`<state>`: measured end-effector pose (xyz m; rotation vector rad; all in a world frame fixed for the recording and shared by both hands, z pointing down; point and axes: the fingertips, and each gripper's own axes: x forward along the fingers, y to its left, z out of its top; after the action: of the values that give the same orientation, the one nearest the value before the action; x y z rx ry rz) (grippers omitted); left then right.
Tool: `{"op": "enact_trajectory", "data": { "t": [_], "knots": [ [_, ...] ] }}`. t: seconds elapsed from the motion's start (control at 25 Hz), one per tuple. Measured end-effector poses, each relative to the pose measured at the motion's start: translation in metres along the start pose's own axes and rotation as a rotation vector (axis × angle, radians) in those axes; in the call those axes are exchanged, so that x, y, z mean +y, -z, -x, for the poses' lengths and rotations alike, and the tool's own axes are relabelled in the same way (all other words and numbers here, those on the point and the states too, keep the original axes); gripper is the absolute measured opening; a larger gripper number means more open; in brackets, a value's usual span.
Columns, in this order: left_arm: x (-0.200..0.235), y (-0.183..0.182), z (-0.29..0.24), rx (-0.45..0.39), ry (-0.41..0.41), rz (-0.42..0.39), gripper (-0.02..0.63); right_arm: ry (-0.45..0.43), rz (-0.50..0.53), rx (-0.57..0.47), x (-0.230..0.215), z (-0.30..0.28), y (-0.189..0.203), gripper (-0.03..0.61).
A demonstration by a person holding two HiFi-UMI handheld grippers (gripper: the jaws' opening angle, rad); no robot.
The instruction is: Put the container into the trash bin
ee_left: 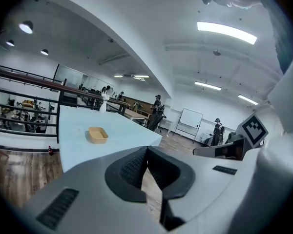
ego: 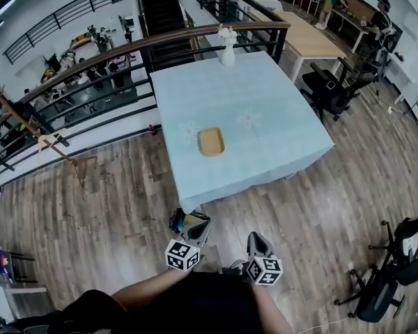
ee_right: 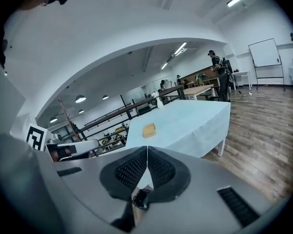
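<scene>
Wooden floor [ego: 125, 193] runs through an open mezzanine workspace, and both tools are held low over it, close to the person's body. The left gripper [ego: 190, 223] has its jaws brought together, the ribbed pads meeting at the tips with nothing between them (only floor shows through the slit lower down). The right gripper [ego: 256, 239], just beside it, is likewise closed on nothing, its pads touching at the tips. Each carries its marker cube on the end nearest the person. Ahead of both, and well apart from them, stands a table [ego: 279, 145] covered with a pale blue cloth. The container [ego: 211, 141], a shallow tan tray with rounded corners, lies flat near the middle of the cloth. A white vase [ego: 227, 47] stands at the table's far edge, close to a dark railing [ego: 111, 82]. A black office chair [ego: 331, 89] sits off the table's right side.
</scene>
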<state>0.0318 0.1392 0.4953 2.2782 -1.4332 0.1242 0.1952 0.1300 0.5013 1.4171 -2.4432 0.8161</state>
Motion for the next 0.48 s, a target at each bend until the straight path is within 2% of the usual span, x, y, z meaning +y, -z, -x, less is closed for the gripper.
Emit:
{"op": "enact_trajectory", "data": {
  "t": [0.16,0.36,0.48],
  "knots": [
    [-0.043,-0.005,-0.042,-0.010,-0.037,-0.018,0.014,-0.056,0.006,-0.020,-0.050,0.018,-0.023,0.034],
    [-0.086,0.001,-0.080,-0.026,-0.096,-0.012,0.014,-0.105,0.054,-0.010,-0.104,0.038,-0.025,0.034],
    [-0.114,-0.005,-0.099,-0.026,-0.080,-0.040,0.014,-0.115,0.018,-0.007,-0.130,0.041,-0.027,0.034]
  ]
}}
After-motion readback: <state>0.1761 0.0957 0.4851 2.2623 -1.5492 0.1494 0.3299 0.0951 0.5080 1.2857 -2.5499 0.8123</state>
